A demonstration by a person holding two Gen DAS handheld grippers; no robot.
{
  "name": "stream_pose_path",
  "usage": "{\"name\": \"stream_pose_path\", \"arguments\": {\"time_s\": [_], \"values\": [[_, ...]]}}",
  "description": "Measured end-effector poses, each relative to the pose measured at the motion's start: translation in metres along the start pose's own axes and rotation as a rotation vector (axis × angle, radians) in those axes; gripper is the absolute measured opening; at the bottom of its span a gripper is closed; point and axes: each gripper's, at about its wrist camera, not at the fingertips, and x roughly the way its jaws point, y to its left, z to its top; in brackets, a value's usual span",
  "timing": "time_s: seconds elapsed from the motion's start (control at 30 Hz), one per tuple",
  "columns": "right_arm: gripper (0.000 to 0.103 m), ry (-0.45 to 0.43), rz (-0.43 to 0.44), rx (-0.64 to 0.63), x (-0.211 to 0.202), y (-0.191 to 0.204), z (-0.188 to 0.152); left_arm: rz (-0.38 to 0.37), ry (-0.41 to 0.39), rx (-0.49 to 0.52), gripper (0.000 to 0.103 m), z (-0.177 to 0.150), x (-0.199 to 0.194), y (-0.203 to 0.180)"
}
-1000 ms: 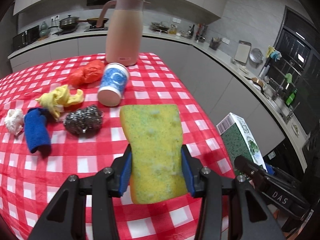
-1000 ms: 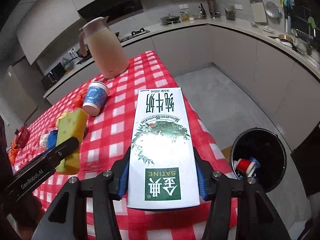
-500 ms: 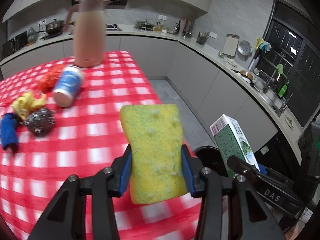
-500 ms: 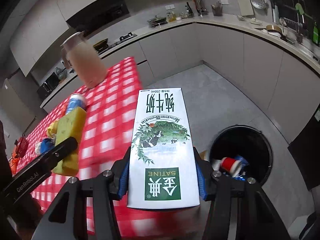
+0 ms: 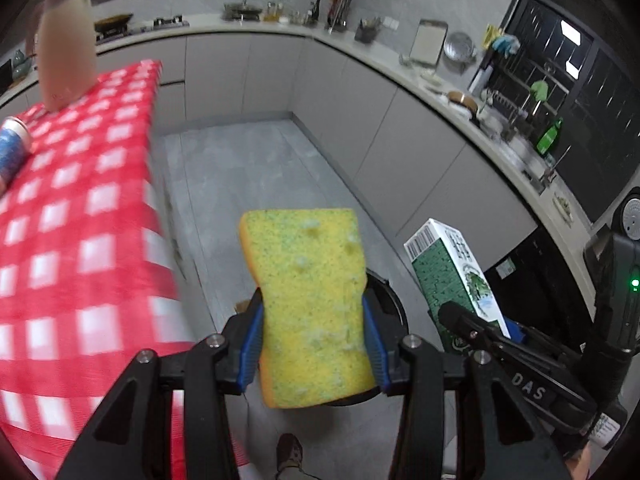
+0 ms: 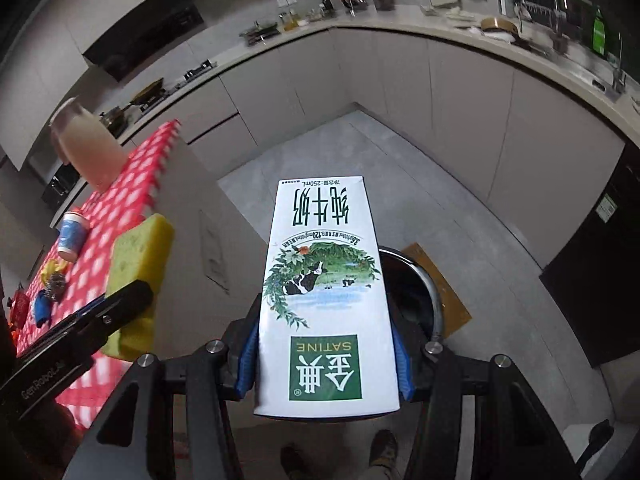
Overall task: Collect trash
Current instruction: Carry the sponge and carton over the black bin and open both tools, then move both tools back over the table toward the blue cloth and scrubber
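The red-and-white checked surface [image 5: 72,216] lies off to the left, and the round black trash bin [image 6: 416,280] stands on the grey floor just beyond both loads, mostly hidden behind them. One white and green milk carton [image 6: 324,292] is clamped between the blue pads of the right gripper [image 6: 326,360], held by its lower end and pointing down toward the bin. One yellow sponge with a green-flecked face [image 5: 310,304] is pinched at its waist by the left gripper [image 5: 312,344], also above the bin's rim.

To do this well, I would bring each load squarely over the bin's mouth before letting go, carton first since it is longer and could catch the rim and tip out. Releasing low should keep the light sponge from bouncing off.

On the surface I count one tall pink jug [image 5: 66,56], one blue paper cup [image 6: 72,236] on its side, and a few smaller scraps too small to count surely.
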Motion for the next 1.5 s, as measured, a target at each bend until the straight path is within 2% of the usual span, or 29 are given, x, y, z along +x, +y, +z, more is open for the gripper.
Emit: {"name": "stream_pose_path", "arguments": {"time_s": [0.23,0.6,0.7,0.73,0.8,0.87,0.93,1.17,1.33,1.47,1.5], "values": [[0.056,0.074,0.011,-0.005,0.031,-0.035,-0.005,0.042,0.086,-0.008,0.047,-0.019,0.038,-0.012],[0.056,0.18,0.021,-0.04,0.079,-0.058,-0.007,0.088,0.171,-0.046,0.05,-0.032,0.081,-0.014],[0.056,0.189,0.014,-0.071,0.091,-0.059,-0.005,0.077,0.199,-0.061,0.057,-0.032,0.096,-0.012],[0.058,0.196,0.007,-0.079,0.097,-0.06,-0.004,0.082,0.213,-0.062,0.06,-0.032,0.102,-0.011],[0.075,0.2,-0.003,-0.089,0.103,-0.059,-0.001,0.1,0.255,-0.075,0.071,-0.033,0.114,-0.009],[0.076,0.186,-0.019,-0.082,0.102,-0.063,0.003,0.115,0.272,-0.104,0.073,-0.032,0.117,-0.005],[0.076,0.157,-0.015,-0.065,0.094,-0.068,0.007,0.116,0.236,-0.123,0.073,-0.027,0.106,-0.001],[0.076,0.064,-0.021,-0.045,0.059,-0.062,0.024,0.113,0.116,-0.07,0.073,-0.002,0.057,-0.016],[0.076,0.032,-0.02,-0.023,0.039,-0.054,0.033,0.092,0.059,-0.077,0.073,0.003,0.016,-0.013],[0.076,0.011,-0.012,-0.026,0.023,-0.039,0.032,0.093,0.025,-0.073,0.073,0.01,-0.006,-0.003],[0.076,0.006,-0.01,-0.029,0.019,-0.033,0.031,0.093,0.022,-0.072,0.073,0.014,-0.001,-0.002]]}}
